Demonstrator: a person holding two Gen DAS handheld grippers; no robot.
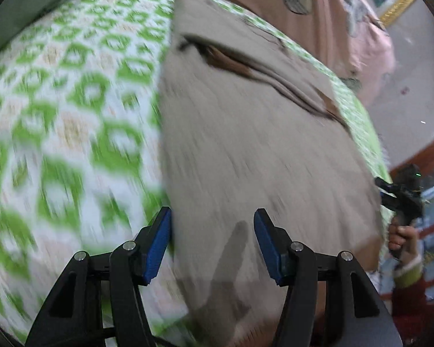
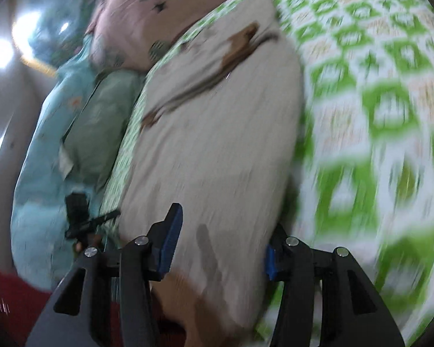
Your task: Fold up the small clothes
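A beige garment (image 1: 254,144) with dark brown trim lies flat on the green-and-white patterned bedsheet (image 1: 72,92). My left gripper (image 1: 212,240) is open above the garment's near edge, its blue pads wide apart and empty. In the right wrist view the same garment (image 2: 217,133) lies lengthwise. My right gripper (image 2: 221,245) is open over its near end, with the cloth covering part of the right finger. The other gripper shows at the edge of each view, the right one in the left wrist view (image 1: 402,196) and the left one in the right wrist view (image 2: 81,217). Both views are motion-blurred.
A pink printed cloth (image 1: 332,20) lies beyond the garment at the bed's far side. Light blue and pale green clothes (image 2: 72,110) are heaped to the left in the right wrist view. The bed edge and floor (image 1: 413,101) are at the right.
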